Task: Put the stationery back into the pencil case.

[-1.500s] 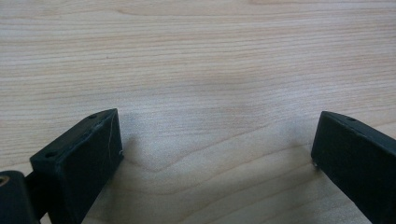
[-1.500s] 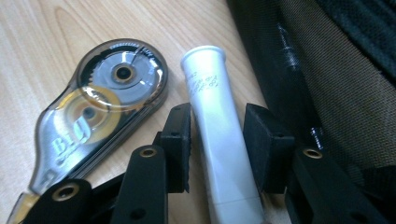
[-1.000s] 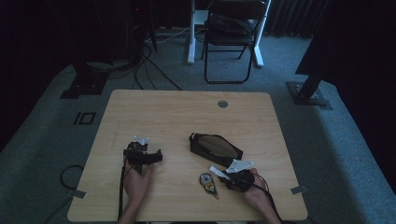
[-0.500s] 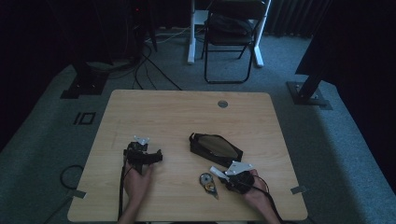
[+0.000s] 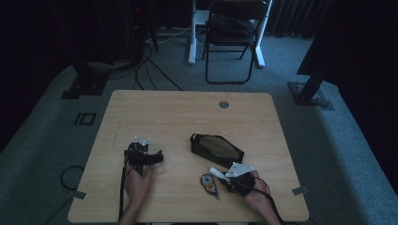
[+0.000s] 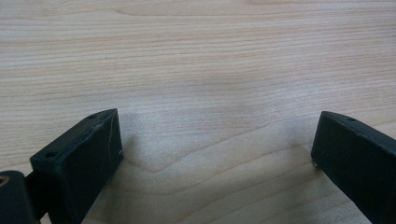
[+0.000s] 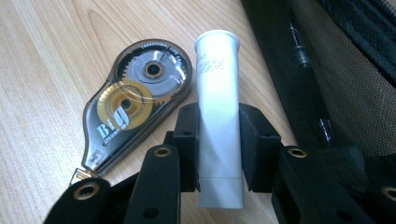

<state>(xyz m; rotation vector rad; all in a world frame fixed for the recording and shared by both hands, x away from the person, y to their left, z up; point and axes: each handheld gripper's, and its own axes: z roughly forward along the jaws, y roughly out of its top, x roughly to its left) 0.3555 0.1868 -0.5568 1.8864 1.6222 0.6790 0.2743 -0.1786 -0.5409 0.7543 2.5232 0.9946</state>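
My right gripper (image 7: 218, 140), low in the right gripper view, clamps a white tube (image 7: 217, 116) at centre frame, just beside the correction tape roller (image 7: 133, 102) on its left; a black mesh pouch (image 7: 336, 79) lies at upper right. My left gripper (image 6: 215, 154) stands wide, nothing between its jaws, over the bare wooden table (image 6: 196, 56)

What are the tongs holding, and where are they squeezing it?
The right tongs pinch a white tube across its lower half, near the bottom end. The left tongs stand open over bare table and hold nothing.
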